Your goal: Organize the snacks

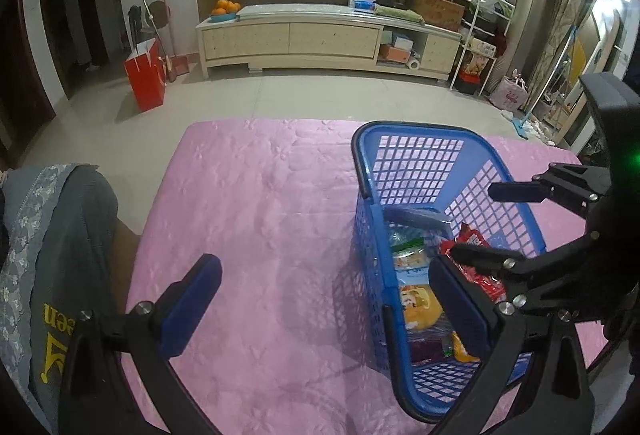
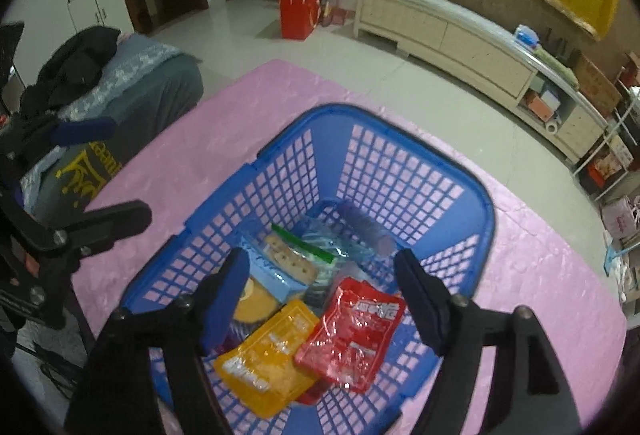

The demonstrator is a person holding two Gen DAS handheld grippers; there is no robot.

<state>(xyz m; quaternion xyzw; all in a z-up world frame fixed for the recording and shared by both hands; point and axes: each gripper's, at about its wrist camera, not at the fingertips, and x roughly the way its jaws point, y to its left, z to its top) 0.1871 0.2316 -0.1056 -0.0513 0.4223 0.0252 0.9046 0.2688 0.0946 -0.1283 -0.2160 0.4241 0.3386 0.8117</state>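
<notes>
A blue plastic basket stands on the pink tablecloth. Inside it lie a red snack packet, a yellow packet, a clear biscuit pack with a green strip and a plastic bottle. My right gripper hangs open over the basket, the red packet lying loose below its pads. My left gripper is open, straddling the basket's left wall and gripping nothing.
A grey covered seat with dark clothes on it stands at the table's left edge. On the floor beyond are a red paper bag and a long cream cabinet. Bare pink cloth lies left of the basket.
</notes>
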